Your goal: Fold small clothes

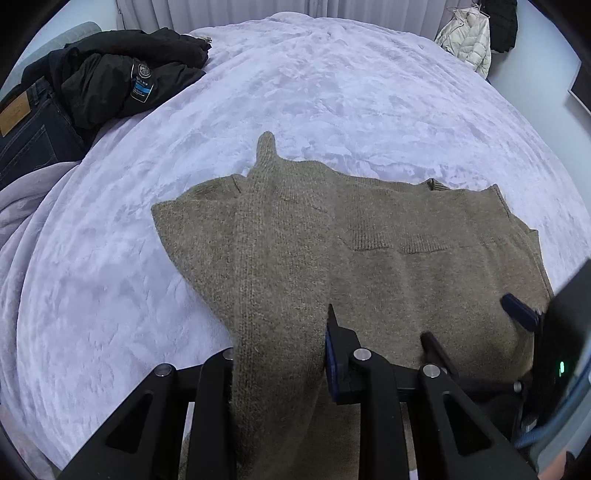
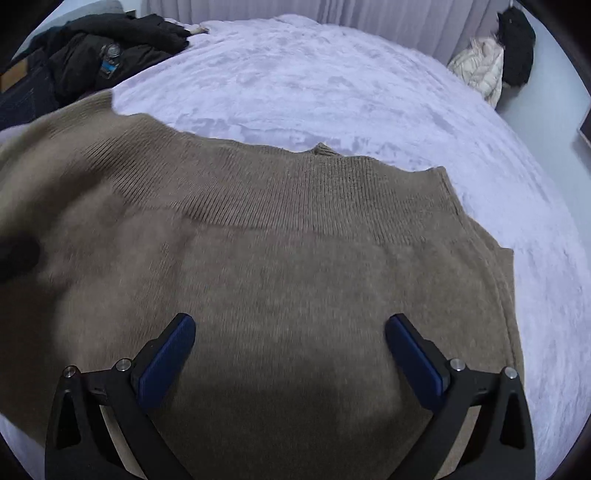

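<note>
A khaki-brown knit sweater lies spread on a lavender fleece blanket. My left gripper is shut on a raised band of the sweater that runs up from between its fingers. Its right blue pad presses against the knit, and the left pad is hidden behind the fabric. In the right wrist view the sweater fills the middle. My right gripper hovers just over it, open wide, with nothing pinched between its blue pads. The right gripper also shows at the right edge of the left wrist view.
A black jacket and dark jeans are piled at the bed's far left. A cream puffer jacket hangs at the far right beside a dark garment. Grey curtains line the back. Bare blanket stretches beyond the sweater.
</note>
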`<state>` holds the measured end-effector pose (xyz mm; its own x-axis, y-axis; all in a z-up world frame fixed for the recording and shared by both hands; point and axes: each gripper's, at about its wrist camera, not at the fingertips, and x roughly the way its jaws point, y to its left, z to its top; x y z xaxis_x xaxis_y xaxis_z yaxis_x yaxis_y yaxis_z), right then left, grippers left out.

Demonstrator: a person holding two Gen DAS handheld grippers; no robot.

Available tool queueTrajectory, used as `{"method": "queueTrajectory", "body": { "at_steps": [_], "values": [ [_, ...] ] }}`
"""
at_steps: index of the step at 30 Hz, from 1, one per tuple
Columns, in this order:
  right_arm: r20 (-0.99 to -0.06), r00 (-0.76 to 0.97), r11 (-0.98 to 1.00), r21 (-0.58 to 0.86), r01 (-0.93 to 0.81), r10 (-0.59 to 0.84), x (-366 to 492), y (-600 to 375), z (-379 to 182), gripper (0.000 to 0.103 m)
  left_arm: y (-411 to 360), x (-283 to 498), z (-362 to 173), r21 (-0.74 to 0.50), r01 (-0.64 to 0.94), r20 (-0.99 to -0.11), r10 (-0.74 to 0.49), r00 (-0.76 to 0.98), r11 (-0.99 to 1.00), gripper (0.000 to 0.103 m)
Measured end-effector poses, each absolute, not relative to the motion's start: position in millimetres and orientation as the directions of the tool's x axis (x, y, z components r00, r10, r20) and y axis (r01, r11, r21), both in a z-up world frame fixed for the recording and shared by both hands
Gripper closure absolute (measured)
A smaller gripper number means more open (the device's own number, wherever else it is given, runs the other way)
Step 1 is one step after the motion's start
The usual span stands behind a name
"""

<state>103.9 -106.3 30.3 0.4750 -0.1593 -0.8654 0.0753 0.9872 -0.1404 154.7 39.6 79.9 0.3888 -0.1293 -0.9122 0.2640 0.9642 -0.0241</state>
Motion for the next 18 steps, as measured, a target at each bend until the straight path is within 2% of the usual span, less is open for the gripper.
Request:
{"method": "queueTrajectory", "body": {
  "at_steps": [7,12,18],
  "values": [
    [-0.85,0.522,0.996,-0.085,0.004,-0.075,48.4,-116.0,46.2,0.0,18.1,146.4,97.8,-0.008,0.277,-0.911,-0.121,0.393,0.961,0.078],
    [-0.824,0.56,0.996,-0.055,0.077,-0.088,28.8,-158.8,61.8,0.0,-21.5,131.0,124.8,0.016,0.306,-0.893,-0.124,0.433,0.952,0.079],
    [-0.829,0.551,0.992,-0.029,0.124,-0.093,23.8,-210.0,62.1,0.0,-102.0,122.9,122.9,0.0,0.318,-0.921,-0.123,0.369,0.948,0.079]
  ]
}}
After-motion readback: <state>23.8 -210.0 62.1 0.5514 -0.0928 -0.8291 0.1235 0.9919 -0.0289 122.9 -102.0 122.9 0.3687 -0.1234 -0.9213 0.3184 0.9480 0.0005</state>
